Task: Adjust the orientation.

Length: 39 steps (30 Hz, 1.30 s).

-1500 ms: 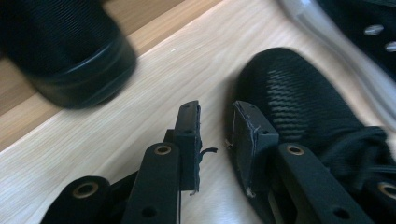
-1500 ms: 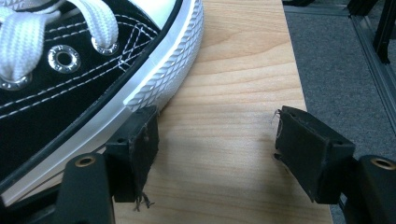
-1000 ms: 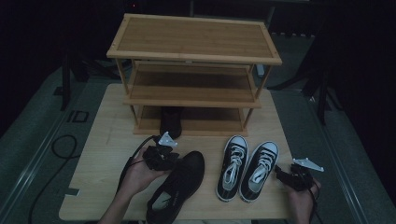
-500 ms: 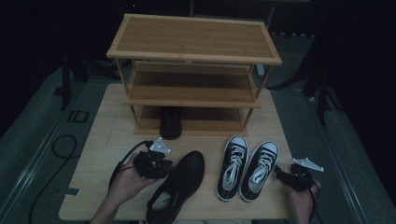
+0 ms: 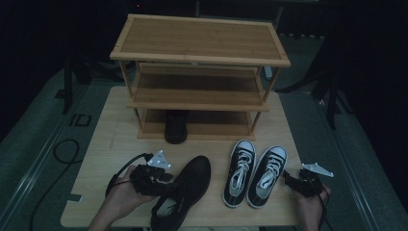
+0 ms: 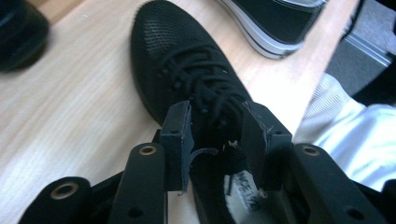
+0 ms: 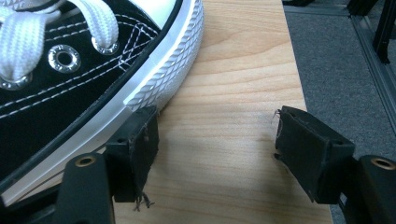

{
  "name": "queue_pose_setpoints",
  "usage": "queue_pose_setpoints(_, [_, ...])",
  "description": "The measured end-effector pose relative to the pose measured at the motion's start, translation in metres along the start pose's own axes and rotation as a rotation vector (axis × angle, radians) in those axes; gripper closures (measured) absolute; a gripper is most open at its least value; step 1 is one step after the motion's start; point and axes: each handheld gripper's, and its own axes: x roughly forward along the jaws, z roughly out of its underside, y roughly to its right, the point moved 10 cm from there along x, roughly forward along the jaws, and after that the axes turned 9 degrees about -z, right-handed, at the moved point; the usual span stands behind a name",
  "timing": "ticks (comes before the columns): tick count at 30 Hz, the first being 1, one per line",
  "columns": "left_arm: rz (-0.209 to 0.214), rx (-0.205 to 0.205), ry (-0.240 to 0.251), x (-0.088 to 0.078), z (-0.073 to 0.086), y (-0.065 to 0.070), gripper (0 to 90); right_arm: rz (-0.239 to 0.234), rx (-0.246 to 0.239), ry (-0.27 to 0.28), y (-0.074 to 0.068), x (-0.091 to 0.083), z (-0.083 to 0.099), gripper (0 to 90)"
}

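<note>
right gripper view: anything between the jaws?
No. The right gripper stands open over bare table, and the black-and-white sneaker lies outside its jaws, beside one pad.

a wooden three-tier shoe rack (image 5: 199, 48) stands on the wooden table (image 5: 103, 144).

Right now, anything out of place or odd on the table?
One black mesh lace-up shoe lies angled at the table's front edge, while its apparent mate sits on the bottom tier of the wooden three-tier rack. The black-and-white canvas sneakers sit neatly paired.
</note>
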Motion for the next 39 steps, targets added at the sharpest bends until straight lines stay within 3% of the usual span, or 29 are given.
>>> queue_pose_setpoints(4, [-0.02,0.041,-0.05,0.006,0.007,0.008,62.3,0.0,0.0,0.0,0.0,0.0,0.0,29.7])
queue_pose_setpoints(8, [-0.04,0.042,-0.07,0.011,0.01,0.007,64.0,0.0,0.0,0.0,0.0,0.0,0.0,29.7])
queue_pose_setpoints(9, [-0.074,0.035,-0.086,0.012,0.012,0.003,65.1,0.0,0.0,0.0,0.0,0.0,0.0,29.7])
queue_pose_setpoints(12, [-0.09,0.052,-0.117,0.016,0.017,0.004,65.9,0.0,0.0,0.0,0.0,0.0,0.0,29.7])
queue_pose_setpoints(13, [-0.153,0.069,-0.17,0.025,0.023,0.001,65.9,0.0,0.001,0.0,0.0,0.0,0.0,29.7])
queue_pose_setpoints(18, [-0.142,0.064,-0.178,0.032,0.022,0.001,70.1,0.0,0.0,0.0,0.0,0.0,0.0,29.7])
queue_pose_setpoints(21, [-0.12,0.045,-0.213,0.032,0.024,-0.001,82.7,0.0,0.0,0.0,0.0,0.0,0.0,29.7])
queue_pose_setpoints(23, [-0.116,0.037,-0.217,0.032,0.024,-0.002,86.6,0.0,0.0,0.0,0.0,0.0,0.0,29.7])
queue_pose_setpoints(29, [-0.123,0.004,-0.224,0.034,0.021,-0.012,87.3,0.0,0.0,0.0,0.0,0.0,0.0,29.7])
queue_pose_setpoints(32, [-0.158,-0.007,-0.213,0.036,0.014,-0.027,87.5,0.0,0.001,0.0,0.0,0.0,0.0,29.7])
queue_pose_setpoints(39, [-0.16,-0.024,-0.186,0.044,-0.003,-0.042,87.6,0.0,0.0,0.0,0.0,0.0,0.0,29.7])
